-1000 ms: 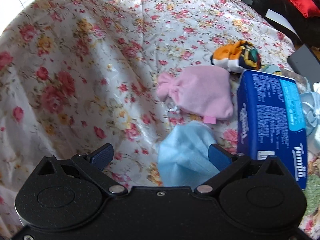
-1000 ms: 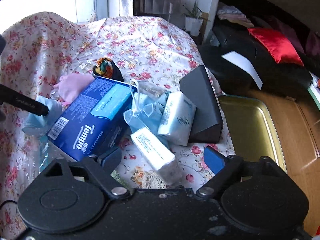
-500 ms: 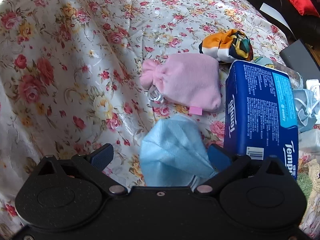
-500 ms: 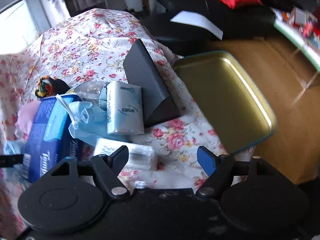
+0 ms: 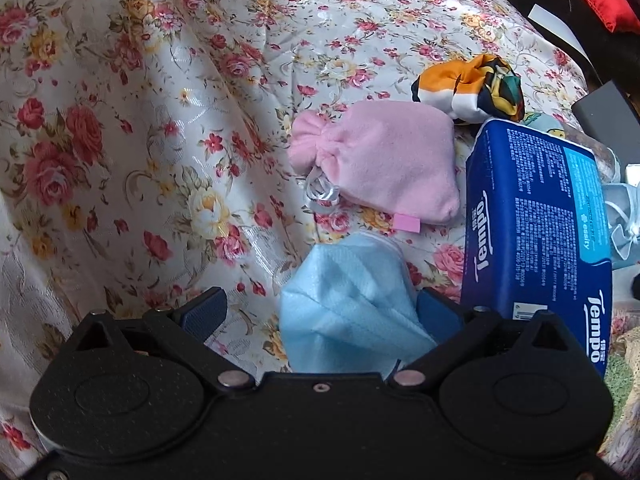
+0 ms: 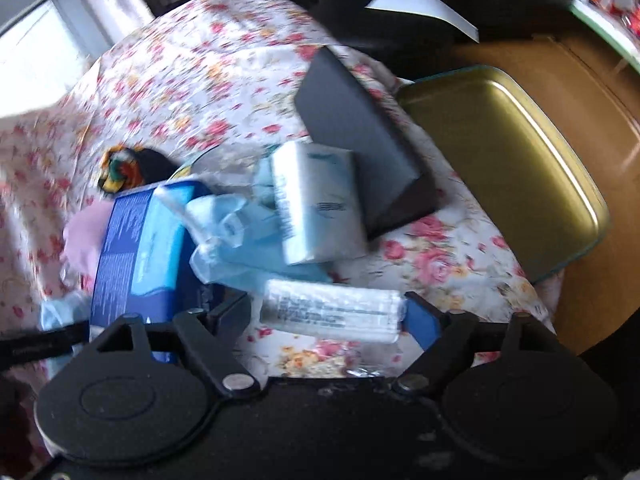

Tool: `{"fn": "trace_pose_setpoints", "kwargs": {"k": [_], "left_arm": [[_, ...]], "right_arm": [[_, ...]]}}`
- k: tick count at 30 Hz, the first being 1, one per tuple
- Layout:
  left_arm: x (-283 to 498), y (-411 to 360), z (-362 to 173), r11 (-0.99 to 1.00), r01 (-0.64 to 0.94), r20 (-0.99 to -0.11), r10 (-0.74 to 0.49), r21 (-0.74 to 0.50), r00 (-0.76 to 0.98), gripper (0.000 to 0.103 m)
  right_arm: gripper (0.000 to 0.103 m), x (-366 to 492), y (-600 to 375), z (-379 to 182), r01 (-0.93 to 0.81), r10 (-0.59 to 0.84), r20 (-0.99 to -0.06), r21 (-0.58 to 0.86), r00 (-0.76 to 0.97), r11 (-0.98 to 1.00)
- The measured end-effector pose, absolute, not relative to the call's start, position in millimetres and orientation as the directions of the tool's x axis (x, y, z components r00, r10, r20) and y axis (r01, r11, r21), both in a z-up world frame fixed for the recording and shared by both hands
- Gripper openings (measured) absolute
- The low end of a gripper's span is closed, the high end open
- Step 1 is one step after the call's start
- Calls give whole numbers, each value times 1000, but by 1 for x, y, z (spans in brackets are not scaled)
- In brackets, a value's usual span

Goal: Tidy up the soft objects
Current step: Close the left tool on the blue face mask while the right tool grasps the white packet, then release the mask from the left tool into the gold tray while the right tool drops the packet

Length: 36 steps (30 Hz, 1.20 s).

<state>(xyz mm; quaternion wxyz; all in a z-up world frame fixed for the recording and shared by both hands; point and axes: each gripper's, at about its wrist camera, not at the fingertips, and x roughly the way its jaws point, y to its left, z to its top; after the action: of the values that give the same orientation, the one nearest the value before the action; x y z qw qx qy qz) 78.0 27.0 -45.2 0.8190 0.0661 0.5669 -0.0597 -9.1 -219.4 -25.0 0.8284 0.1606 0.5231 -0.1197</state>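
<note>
Floral-cloth counter; left tongs spread, blue face mask lying between the pads, narrow end pointing away toward the pink pouch, with the Tempo tissue pack just right and the orange scarf farther back. Right tongs spread around a clear-wrapped tissue packet lying crosswise; beyond it sit a white tissue pack, a dark case and a gold tray at the counter edge; view blurred.

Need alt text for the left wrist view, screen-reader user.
The open left gripper hangs over a light blue face mask on a floral cloth. Beyond the mask lies a pink drawstring pouch, with a blue Tempo tissue pack to its right.
</note>
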Motion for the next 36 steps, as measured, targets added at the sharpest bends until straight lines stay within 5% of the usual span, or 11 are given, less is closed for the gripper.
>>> {"fn": "trace_pose_setpoints", "kwargs": {"k": [9,12,20,36], "left_arm": [[78,27,-44,983,178,-934,-19,47,356,99],[79,27,-45,982,184,-938,-32,34,345,99],[83,34,-43,986,159,-940,-92,-41,330,67],[74,26,-55,967,249,-873,-70,60,482,59]], "right_arm": [[86,-6,-212,-34,341,-19,-911,135,413,931],[75,-7,-215,-40,354,-28,-916,125,400,927],[75,-31,-226,-21,326,-42,-874,136,484,936],[75,-63,-275,-5,409,-30,-848,224,529,885]]}}
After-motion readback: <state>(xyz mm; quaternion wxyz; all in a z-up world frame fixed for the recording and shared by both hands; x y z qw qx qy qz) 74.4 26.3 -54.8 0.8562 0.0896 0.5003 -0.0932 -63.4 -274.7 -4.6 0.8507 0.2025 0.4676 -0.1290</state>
